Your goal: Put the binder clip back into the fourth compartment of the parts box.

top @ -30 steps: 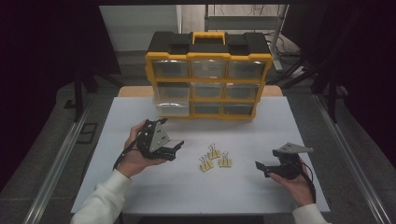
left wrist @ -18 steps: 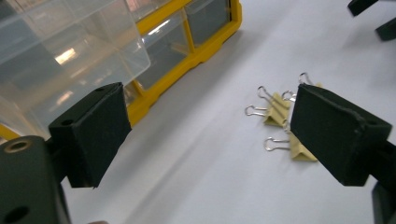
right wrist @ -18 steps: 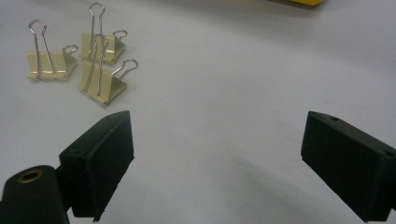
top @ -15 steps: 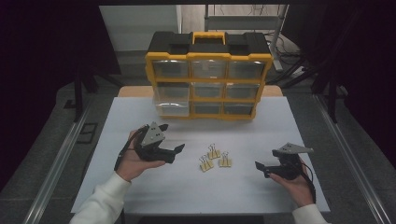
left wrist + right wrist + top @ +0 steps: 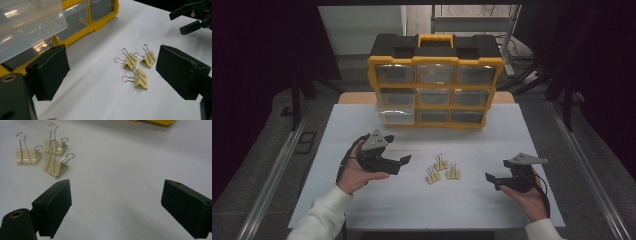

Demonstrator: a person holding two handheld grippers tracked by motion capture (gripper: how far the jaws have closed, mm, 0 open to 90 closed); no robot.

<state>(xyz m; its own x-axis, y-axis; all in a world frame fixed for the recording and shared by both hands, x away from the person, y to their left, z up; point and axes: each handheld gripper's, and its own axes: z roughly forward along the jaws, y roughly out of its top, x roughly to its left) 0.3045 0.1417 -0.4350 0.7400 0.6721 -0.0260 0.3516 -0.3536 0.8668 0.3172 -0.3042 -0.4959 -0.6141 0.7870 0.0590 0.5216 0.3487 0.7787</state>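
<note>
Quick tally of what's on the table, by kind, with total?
Yellow binder clips: 3
Yellow-and-black drawer organizer: 1
Handheld grippers: 2, the left gripper and the right gripper, both open
Total: 6

Pulled-out clear drawer (image 5: 27, 22) cut off at top & left edge, contents too blurred to tell

No readable text, label, brand, number or sign anywhere: none on the yellow organizer (image 5: 435, 82), the binder clips (image 5: 441, 171) or the white surface (image 5: 512, 130).
</note>
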